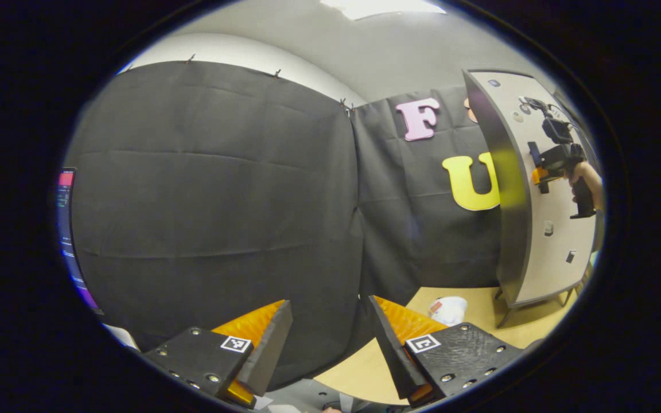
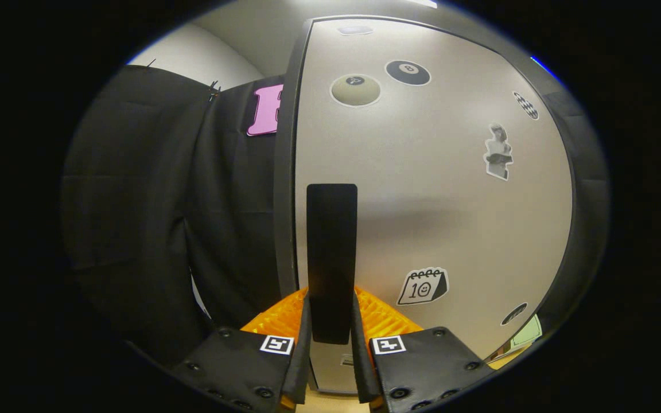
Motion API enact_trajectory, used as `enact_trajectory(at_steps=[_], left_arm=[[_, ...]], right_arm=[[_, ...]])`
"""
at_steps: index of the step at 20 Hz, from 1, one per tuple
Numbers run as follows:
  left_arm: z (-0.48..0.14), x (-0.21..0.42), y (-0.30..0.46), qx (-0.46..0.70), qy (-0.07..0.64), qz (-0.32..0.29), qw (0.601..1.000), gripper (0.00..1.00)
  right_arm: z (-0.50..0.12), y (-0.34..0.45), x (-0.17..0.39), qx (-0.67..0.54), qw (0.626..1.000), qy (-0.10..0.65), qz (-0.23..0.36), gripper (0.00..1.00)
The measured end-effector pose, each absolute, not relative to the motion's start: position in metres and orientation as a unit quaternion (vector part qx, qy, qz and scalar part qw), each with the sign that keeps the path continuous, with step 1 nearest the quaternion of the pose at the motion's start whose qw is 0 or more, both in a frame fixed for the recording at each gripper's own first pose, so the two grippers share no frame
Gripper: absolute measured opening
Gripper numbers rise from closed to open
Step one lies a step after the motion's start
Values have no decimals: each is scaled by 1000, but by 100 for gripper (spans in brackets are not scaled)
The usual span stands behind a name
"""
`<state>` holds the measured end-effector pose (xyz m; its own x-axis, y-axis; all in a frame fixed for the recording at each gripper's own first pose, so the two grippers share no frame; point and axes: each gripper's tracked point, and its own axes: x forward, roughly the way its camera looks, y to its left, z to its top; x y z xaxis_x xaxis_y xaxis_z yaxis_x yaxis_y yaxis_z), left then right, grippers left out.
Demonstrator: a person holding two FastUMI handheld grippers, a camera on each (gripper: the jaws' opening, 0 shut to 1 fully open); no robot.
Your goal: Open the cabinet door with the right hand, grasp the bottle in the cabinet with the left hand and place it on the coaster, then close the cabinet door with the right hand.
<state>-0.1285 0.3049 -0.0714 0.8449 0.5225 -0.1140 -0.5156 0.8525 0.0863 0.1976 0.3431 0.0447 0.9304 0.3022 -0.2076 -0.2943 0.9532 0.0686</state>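
Clamping the black handle (image 2: 331, 261) of the cabinet door (image 2: 434, 189), the right tongs (image 2: 330, 338) have both fingers pressed against the handle's lower end, one on each side. Door appears closed or nearly so; its edge sits against the dark frame, though the seam is hard to read. Stickers dot the door face. In the left gripper view, the left tongs (image 1: 330, 338) stand wide apart, holding nothing, raised over the near edge of the table (image 1: 479, 321). Cabinet (image 1: 537, 229) stands on the table's far right, the right tongs at its front. A white crumpled object (image 1: 448, 310) lies on the table near the cabinet.
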Motion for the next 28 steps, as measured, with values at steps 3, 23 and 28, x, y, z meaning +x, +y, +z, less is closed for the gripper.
enact_trajectory(at_steps=[3, 23, 28], left_arm=[[-71, -122, 301, 24, 66, 261, 963, 81], [-38, -40, 170, 23, 27, 112, 993, 81], [-32, -21, 107, 22, 21, 60, 998, 81]], right_arm=[[42, 343, 195, 17, 978, 122, 168, 18], [45, 321, 170, 41, 930, 142, 337, 12], [45, 316, 168, 50, 917, 132, 373, 12]])
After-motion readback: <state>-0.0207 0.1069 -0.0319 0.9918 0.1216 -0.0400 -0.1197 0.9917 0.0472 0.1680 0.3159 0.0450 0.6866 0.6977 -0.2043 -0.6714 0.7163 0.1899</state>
